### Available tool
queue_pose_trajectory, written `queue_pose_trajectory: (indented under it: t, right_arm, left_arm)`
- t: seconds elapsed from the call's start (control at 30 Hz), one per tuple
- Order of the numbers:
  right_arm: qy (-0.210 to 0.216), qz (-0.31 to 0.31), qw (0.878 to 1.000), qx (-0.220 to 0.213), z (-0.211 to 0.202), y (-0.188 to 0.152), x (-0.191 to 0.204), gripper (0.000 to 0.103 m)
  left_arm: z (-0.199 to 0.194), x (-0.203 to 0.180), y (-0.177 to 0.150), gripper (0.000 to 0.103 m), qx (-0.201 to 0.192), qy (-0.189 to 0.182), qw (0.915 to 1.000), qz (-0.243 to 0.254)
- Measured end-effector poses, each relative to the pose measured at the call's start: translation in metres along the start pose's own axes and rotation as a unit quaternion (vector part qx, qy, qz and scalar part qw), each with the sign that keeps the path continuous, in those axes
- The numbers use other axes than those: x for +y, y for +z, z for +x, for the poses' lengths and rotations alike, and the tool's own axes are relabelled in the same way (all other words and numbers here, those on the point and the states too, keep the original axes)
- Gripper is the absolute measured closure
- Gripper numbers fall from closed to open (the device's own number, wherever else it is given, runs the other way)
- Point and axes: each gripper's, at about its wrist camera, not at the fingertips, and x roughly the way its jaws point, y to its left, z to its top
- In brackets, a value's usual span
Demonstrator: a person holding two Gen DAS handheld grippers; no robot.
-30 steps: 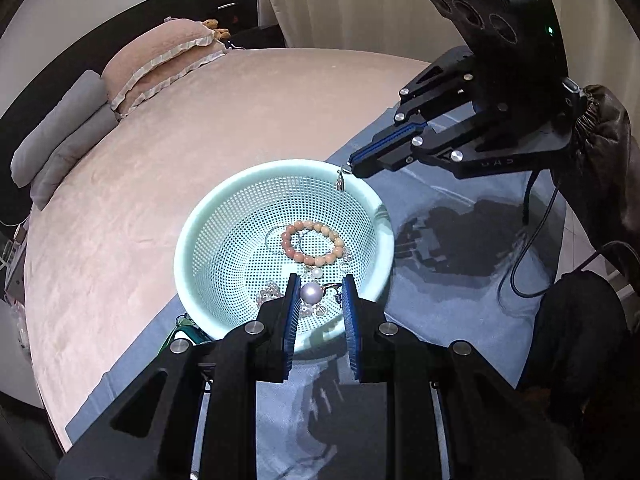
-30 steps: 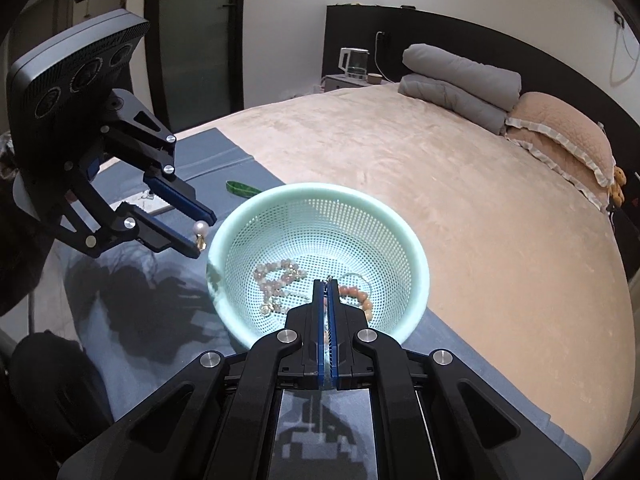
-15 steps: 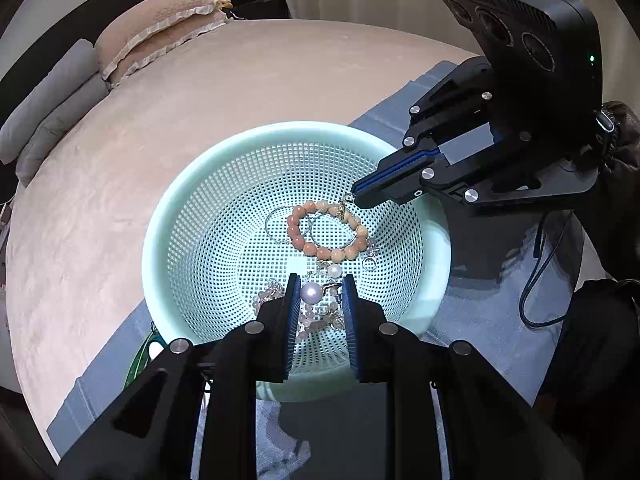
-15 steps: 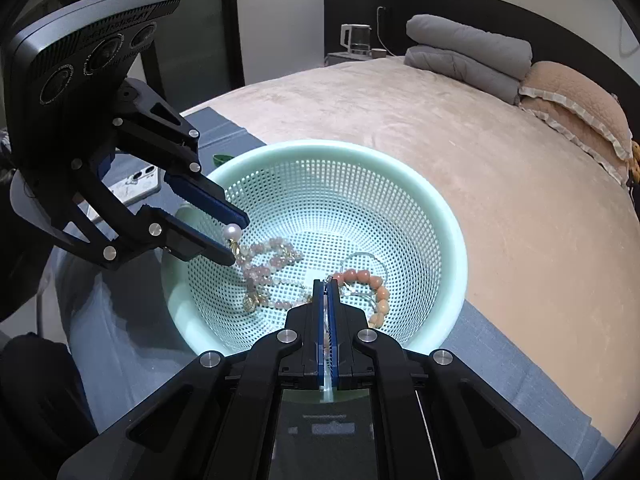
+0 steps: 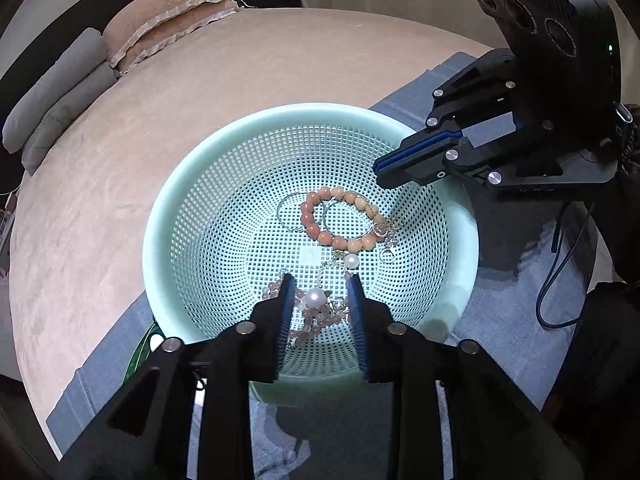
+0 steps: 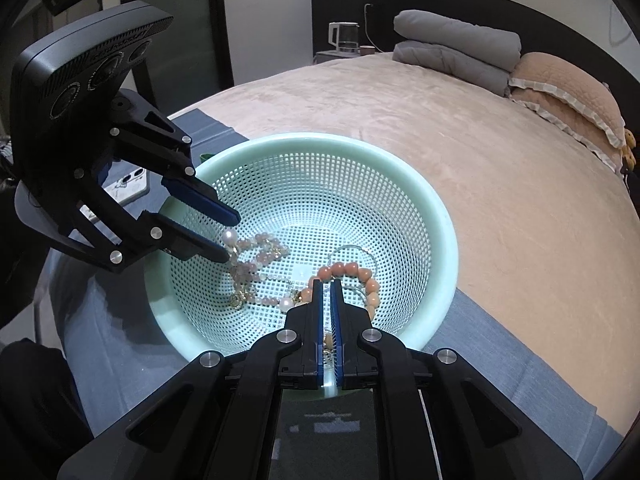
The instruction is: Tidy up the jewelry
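Left gripper (image 5: 320, 300) hangs half-open around a pearl (image 5: 315, 298); right gripper (image 6: 328, 285), almost closed, seemingly empty, sits over the bracelet (image 6: 352, 276) in the basket (image 5: 168, 216).

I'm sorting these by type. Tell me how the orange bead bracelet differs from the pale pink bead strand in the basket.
The orange bead bracelet has large coral beads; the pale pink bead strand has smaller, paler ones. The bracelet lies as an open ring; the strand is bunched up. The bracelet lies nearer the right gripper, the strand under the left gripper. Both rest in the green basket.
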Motion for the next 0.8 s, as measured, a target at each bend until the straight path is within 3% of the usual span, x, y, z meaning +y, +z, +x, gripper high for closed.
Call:
queue_pose_trajectory:
  t: [0.07,0.1,0.17,0.23,0.3,0.37,0.57,0.8]
  right_arm:
    - [-0.021,0.002,1.0,-0.001,-0.001,-0.001,-0.003,0.098]
    - [-0.031,0.007,0.999,-0.001,-0.002,-0.002,-0.005,0.091]
    - [-0.039,0.029,0.999,-0.007,-0.006,-0.004,-0.013,0.075]
    - [-0.042,0.041,0.998,-0.022,-0.013,-0.006,-0.015,0.062]
    - [-0.061,0.05,0.996,-0.033,-0.02,-0.006,-0.014,0.028]
    - [-0.069,0.053,0.995,-0.047,-0.029,-0.007,-0.011,0.018]
    - [-0.105,0.058,0.991,-0.065,-0.057,0.0,-0.001,0.014]
    - [-0.133,0.088,0.982,-0.099,-0.099,-0.006,0.011,0.009]
  left_arm:
    - [-0.002,0.002,-0.001,0.044,-0.001,0.011,0.9999,-0.003]
    - [-0.005,0.003,-0.001,0.03,-0.006,0.02,0.9998,-0.005]
    - [-0.01,0.003,-0.002,0.026,-0.014,0.026,0.9995,-0.012]
    - [-0.015,0.004,-0.002,0.013,-0.017,0.037,0.999,-0.02]
    - [-0.02,0.003,-0.003,0.008,-0.025,0.063,0.9974,-0.024]
    - [-0.028,0.0,-0.003,0.007,-0.035,0.082,0.9955,-0.031]
    - [-0.059,-0.011,-0.006,0.006,-0.073,0.122,0.9861,-0.087]
    - [-0.1,-0.044,-0.018,0.006,-0.133,0.169,0.9688,-0.124]
